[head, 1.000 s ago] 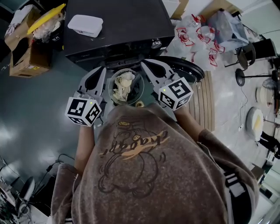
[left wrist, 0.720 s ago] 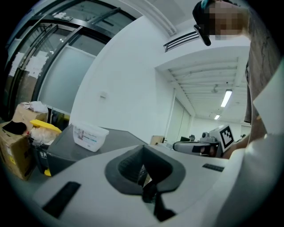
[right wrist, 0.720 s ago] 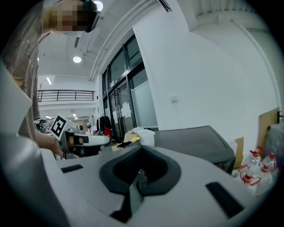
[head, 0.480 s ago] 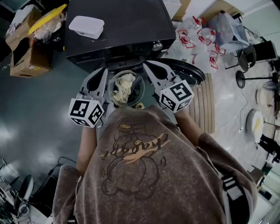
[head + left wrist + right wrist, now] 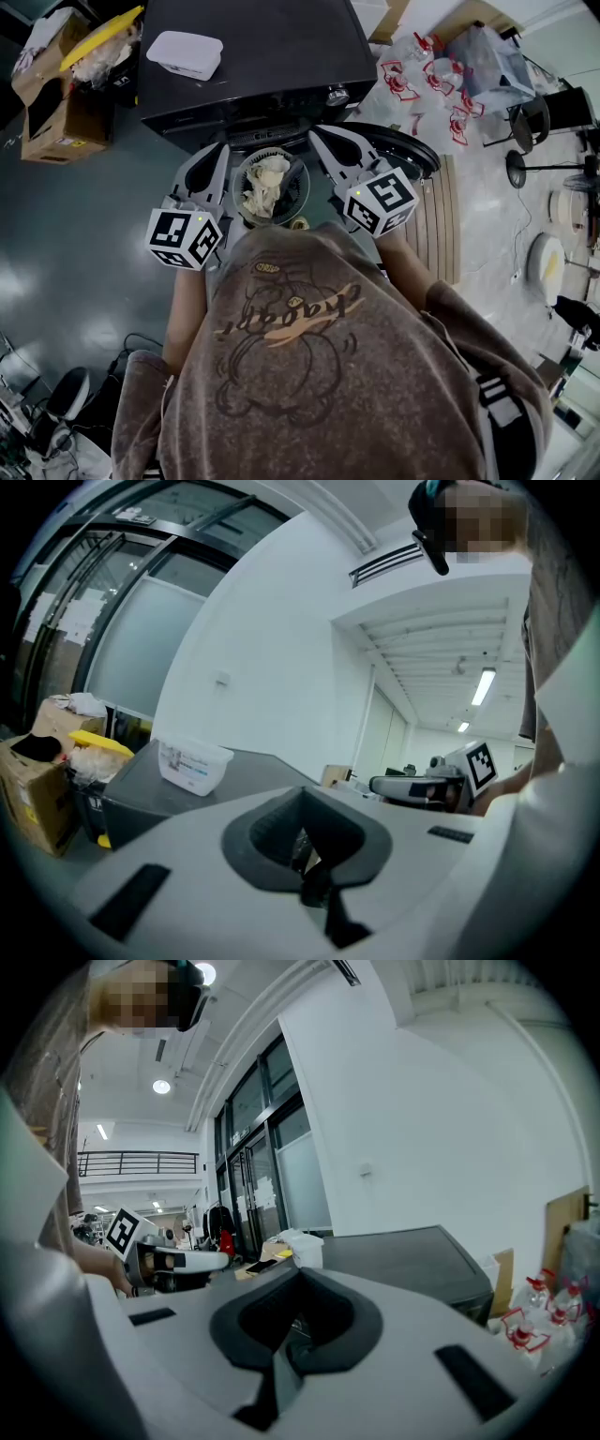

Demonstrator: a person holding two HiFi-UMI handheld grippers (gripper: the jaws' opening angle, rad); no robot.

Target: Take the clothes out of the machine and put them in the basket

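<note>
Head view looks straight down on the black box-shaped machine, with a white lidded plastic tub sitting on its top. Just in front of it there's what I take to be a round dark basket on the floor, holding a crumpled heap of cream clothes. So at least some laundry is already in there. I can't see into the drum from here, so no idea if more is left inside.

The left tool and right tool hover either side of the basket, both pointing at the machine front. Each has its jaws fully together and nothing in them; the two gripper views back that up.

Stuff that could go wrong, imo:
- Reaching into the machine with the jaws closed like this just shoves fabric around, so they need opening first.
- The round dark door hangs open right beside the right tool, easy to clip.
- The basket is narrow, so a trailing sleeve could drape over the rim or land on the floor.
</note>
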